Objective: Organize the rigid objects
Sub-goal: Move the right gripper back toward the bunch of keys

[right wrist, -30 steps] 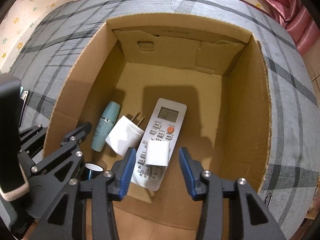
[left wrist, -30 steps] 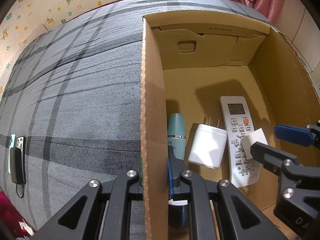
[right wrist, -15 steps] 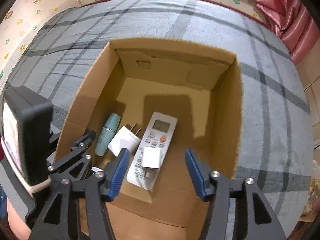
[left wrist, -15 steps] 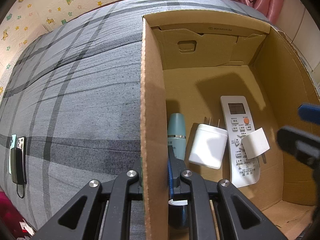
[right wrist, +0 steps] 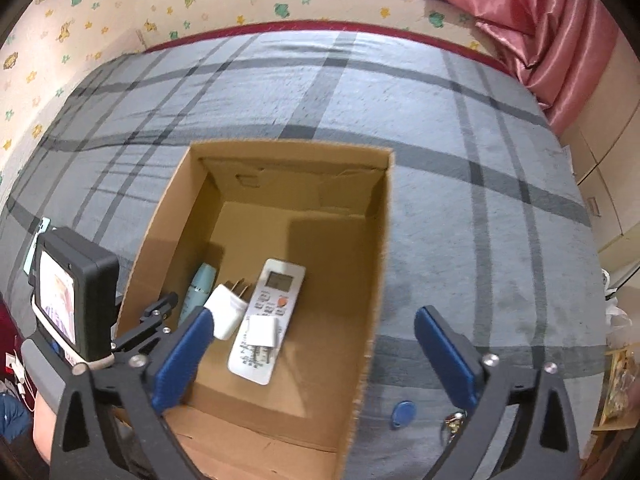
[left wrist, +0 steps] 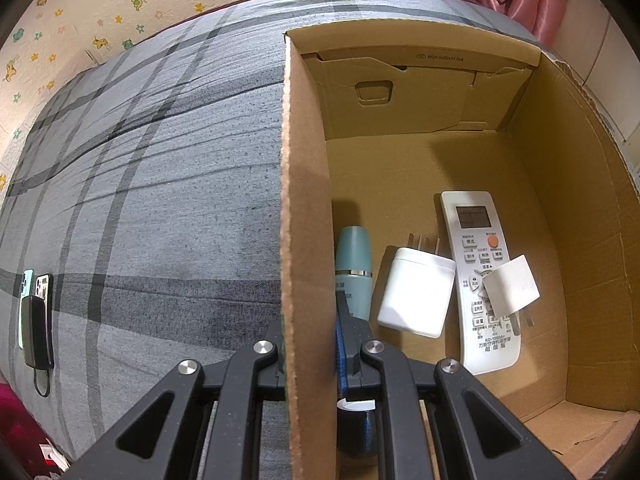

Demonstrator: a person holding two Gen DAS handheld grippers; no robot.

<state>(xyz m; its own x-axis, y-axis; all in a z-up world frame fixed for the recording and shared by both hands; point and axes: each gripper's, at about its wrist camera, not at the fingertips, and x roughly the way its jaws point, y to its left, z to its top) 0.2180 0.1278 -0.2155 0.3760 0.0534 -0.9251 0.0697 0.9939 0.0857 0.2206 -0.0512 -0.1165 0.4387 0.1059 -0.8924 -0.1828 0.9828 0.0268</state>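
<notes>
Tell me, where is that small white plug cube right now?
The small white plug cube lies on the remote control inside the cardboard box, right of the larger white charger.

Plain brown cardboard on the box (left wrist: 308, 184), matt and a little fibrous, with a raw, rough-cut rim. Under it the bedsheet (left wrist: 160, 200) is woven cloth, grey plaid, soft and faintly creased. In the box, the remote (left wrist: 476, 240) is smooth white plastic with a dull sheen, and its orange button looks rubbery. The big charger (left wrist: 416, 296) beside it shows satin white plastic, the small plug (left wrist: 512, 284) matt white. The teal bottle (left wrist: 354, 252) looks smooth, with a shiny metal band. The left gripper (left wrist: 312, 344) is matt black plastic with bright metal screw heads; the right gripper's (right wrist: 312, 344) blue finger pads (right wrist: 184, 356) look rubbery. The pink curtain (right wrist: 540, 28) gleams like satin.
</notes>
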